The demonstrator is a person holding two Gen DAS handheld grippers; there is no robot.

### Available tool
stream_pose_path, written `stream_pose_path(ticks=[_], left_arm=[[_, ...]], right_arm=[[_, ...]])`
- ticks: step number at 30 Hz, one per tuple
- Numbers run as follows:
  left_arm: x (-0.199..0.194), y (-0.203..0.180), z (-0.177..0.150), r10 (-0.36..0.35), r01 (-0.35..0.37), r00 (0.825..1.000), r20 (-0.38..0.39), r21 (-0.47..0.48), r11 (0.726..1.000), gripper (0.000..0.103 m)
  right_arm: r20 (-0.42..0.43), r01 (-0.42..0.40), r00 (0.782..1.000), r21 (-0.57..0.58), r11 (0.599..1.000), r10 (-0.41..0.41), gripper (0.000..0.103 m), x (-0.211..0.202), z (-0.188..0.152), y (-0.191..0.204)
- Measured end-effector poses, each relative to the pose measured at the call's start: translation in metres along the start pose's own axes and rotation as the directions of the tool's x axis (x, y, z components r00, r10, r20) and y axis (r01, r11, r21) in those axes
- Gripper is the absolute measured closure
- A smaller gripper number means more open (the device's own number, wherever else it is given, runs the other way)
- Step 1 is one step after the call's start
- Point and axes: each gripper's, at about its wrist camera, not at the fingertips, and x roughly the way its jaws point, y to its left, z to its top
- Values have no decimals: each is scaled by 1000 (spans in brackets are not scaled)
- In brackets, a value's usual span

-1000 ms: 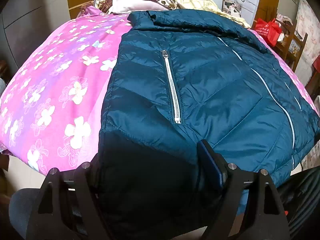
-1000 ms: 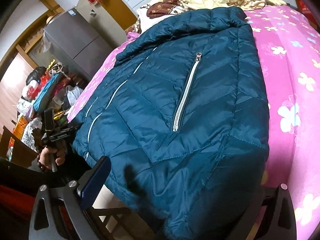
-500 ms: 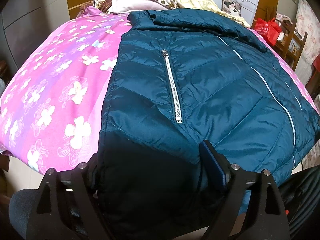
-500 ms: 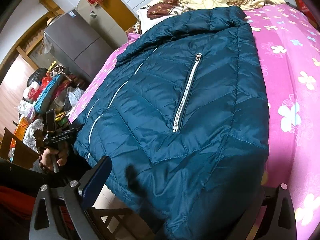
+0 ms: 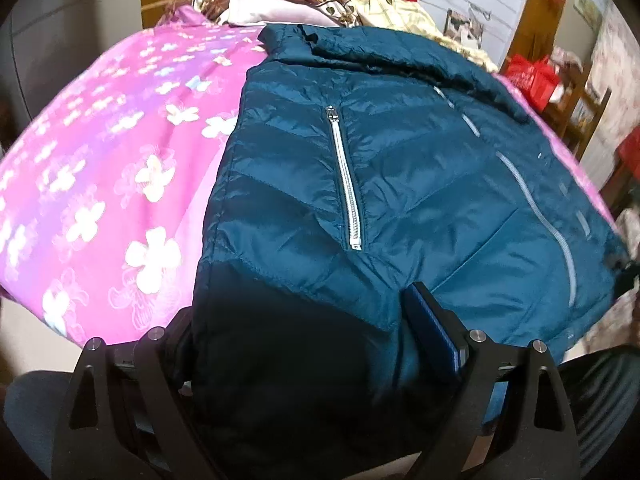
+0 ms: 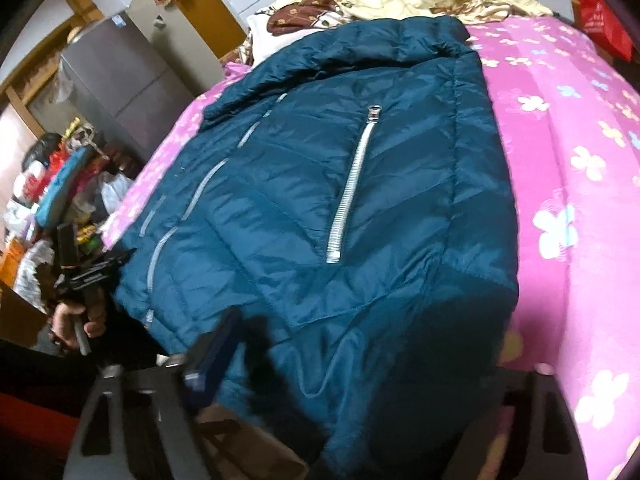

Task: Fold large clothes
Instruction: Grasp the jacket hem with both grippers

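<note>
Pink flowered bedding (image 5: 100, 184) covers the bed, with pillows (image 5: 280, 0) heaped at its head, a red banner on the wall and a grey cabinet (image 6: 120, 76) off to one side. Spread across the cover lies the teal puffer jacket (image 5: 400, 184), collar toward the pillows, hem hanging over the near edge toward both tools.

What has changed sits at that hem. The left tool (image 5: 304, 344) has just been opening wider: its jaws straddle the left corner of the hem, the blue pad beside the fabric rather than squeezing it, so I read it as released around the cloth. The right tool (image 6: 360, 360) has just been closing from its widest; the right corner of the hem fills the gap between its jaws, but the near jaw is blurred and the far one is hidden under the jacket, so I cannot tell whether it grips yet.

That suggests the fold is only starting: one corner is probably being taken, while the other is not yet held.

From the right wrist view, the left tool and the hand (image 6: 76, 320) holding it show at the jacket's far hem corner, near the front zip (image 6: 192, 200).
</note>
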Motion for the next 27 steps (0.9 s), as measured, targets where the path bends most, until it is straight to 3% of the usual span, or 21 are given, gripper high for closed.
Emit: stream_pose_path(ticks=[3, 4, 7, 12, 19, 23, 27], left_arm=[[-2, 3, 0, 7, -7, 1000, 0, -16, 1000, 25], [-3, 3, 0, 15, -15, 1000, 3, -15, 1000, 33], [-4, 3, 0, 10, -10, 1000, 5, -12, 1000, 42], [-4, 1, -2, 13, -13, 1000, 5, -1, 1000, 51], [-10, 1, -1, 5, -5, 1000, 17, -1, 1000, 85], [-16, 4, 0, 0, 0, 1000, 22, -11, 1000, 90], [-24, 5, 0, 5, -4, 999, 36, -9, 1000, 93]], right_arm=[[17, -63, 998, 20, 998, 63, 41, -2, -1, -2], [23, -71, 997, 32, 997, 70, 46, -2, -2, -4], [26, -43, 999, 97, 994, 40, 63, -1, -2, -17], [20, 108, 994, 48, 993, -109, 66, -1, -4, 0], [42, 170, 984, 77, 982, -173, 79, -2, -8, 5], [56, 242, 968, 80, 967, -246, 84, -6, -12, 14], [69, 341, 935, 85, 936, -347, 88, -9, -13, 31]])
